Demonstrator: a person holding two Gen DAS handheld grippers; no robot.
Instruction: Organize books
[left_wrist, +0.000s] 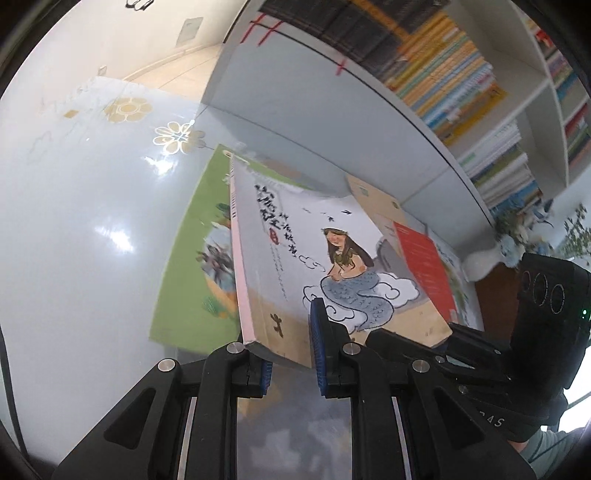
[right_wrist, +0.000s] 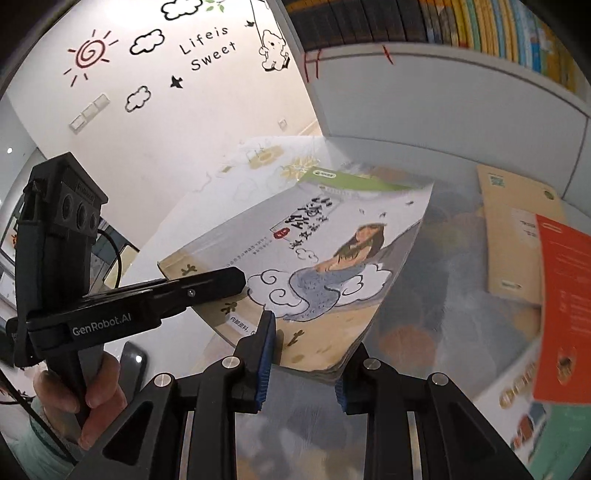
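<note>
Both grippers point steeply down, side by side. The left gripper (left_wrist: 291, 339) has its jaws clamped on the near edge of the mermaid book (left_wrist: 314, 266), one blue pad (left_wrist: 318, 332) lying on the cover, the other tucked under the spine corner. From the right wrist camera, the right gripper (right_wrist: 303, 365) pinches the same book's near edge, its left pad (right_wrist: 266, 343) up on the cover, the other below the page edges. The left hand (right_wrist: 92, 391) wraps its fingers round the black handle, a pale green sleeve (right_wrist: 37, 443) at the wrist.
</note>
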